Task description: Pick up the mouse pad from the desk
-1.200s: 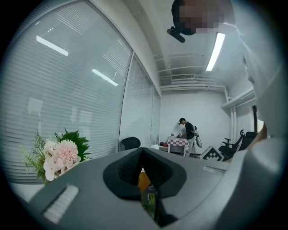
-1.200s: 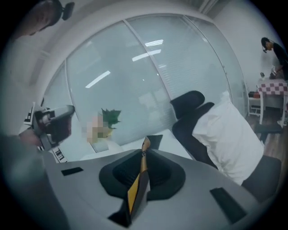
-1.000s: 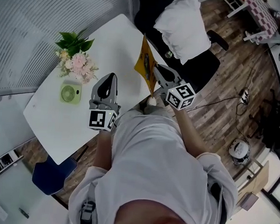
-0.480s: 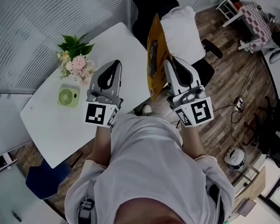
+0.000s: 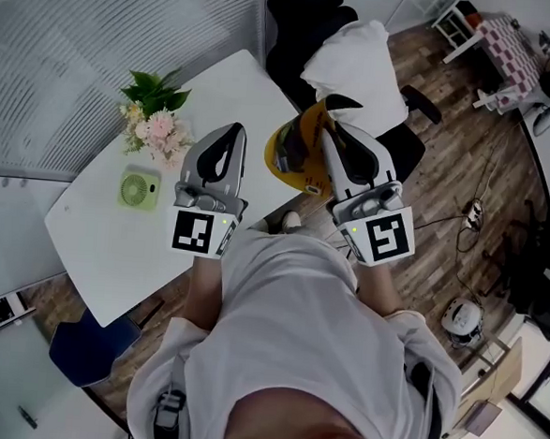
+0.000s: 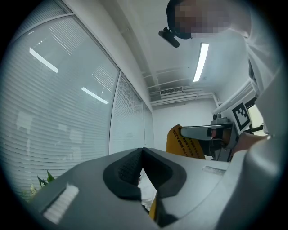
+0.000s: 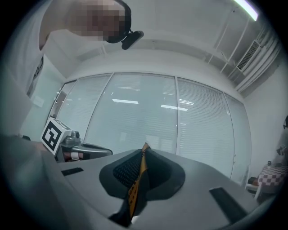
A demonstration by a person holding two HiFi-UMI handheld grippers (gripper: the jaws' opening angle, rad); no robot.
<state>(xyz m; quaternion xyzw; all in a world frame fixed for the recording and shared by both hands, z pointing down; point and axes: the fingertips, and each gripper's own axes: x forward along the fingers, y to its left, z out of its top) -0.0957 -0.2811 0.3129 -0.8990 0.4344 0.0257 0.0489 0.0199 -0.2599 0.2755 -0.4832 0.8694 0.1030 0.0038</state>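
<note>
- Grips the yellow mouse pad by one edge in the right hand-held gripper, clenched firmly on it.
- Holds it higher than a second ago: lifted from beside the counter edge to clear above it, now flopped over and curling to the left of the jaws.
- Keeps the left hand-held gripper closed on nothing, raised too, just left of the pad and apart from it.
- Leaves fan and flowers on the counter, beyond the left hand-held gripper.
- Looks like the pick-up is essentially done; calls only for a steady hold, since a limp pad could slip.
</note>
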